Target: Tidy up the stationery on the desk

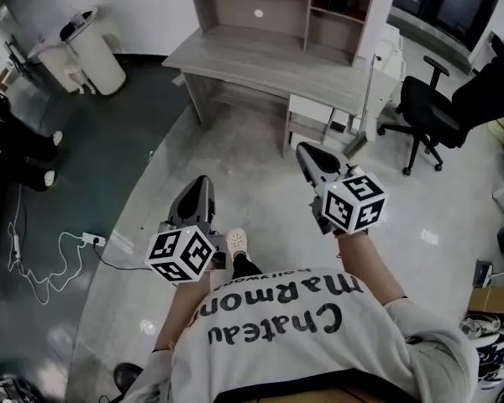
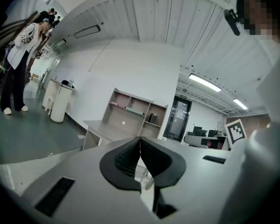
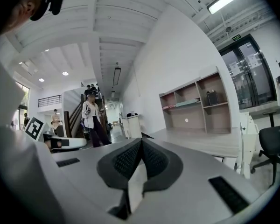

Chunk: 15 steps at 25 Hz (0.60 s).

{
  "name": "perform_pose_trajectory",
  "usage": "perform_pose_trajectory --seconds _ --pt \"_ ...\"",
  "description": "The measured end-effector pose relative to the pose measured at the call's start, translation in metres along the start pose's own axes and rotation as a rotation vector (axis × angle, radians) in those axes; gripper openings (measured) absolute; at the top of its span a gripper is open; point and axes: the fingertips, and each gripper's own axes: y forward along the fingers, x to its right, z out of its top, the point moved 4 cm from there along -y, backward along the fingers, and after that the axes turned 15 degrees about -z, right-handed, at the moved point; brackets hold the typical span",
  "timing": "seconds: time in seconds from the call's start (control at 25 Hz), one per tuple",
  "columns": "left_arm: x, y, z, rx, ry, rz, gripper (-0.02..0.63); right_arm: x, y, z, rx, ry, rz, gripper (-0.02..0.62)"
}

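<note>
Facing the wooden desk [image 1: 260, 57] from well apart, the left gripper [image 1: 203, 183] and right gripper [image 1: 307, 149] both have jaws pressed together, empty

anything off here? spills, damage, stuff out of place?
Nothing spilled or damaged. The only oddity is a power strip whose white cable trails in loose loops across the floor to the person's left, a possible trip hazard.

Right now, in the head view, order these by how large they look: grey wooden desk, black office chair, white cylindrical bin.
1. grey wooden desk
2. black office chair
3. white cylindrical bin
Clear gaps; no ties.
</note>
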Motion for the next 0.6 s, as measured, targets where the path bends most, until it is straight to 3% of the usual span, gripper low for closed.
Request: perform_pose_trajectory --seconds 0.28,0.6 --pt "-0.069 0.032 0.018 -0.003 -0.022 0.001 0.017 -0.006 0.073 0.007 -0.001 0.049 -0.022 0.012" --pt "-0.158 0.085 0.083 0.022 -0.004 -0.034 0.017 -0.026 0.18 0.051 0.01 0.066 -0.024 0.012"
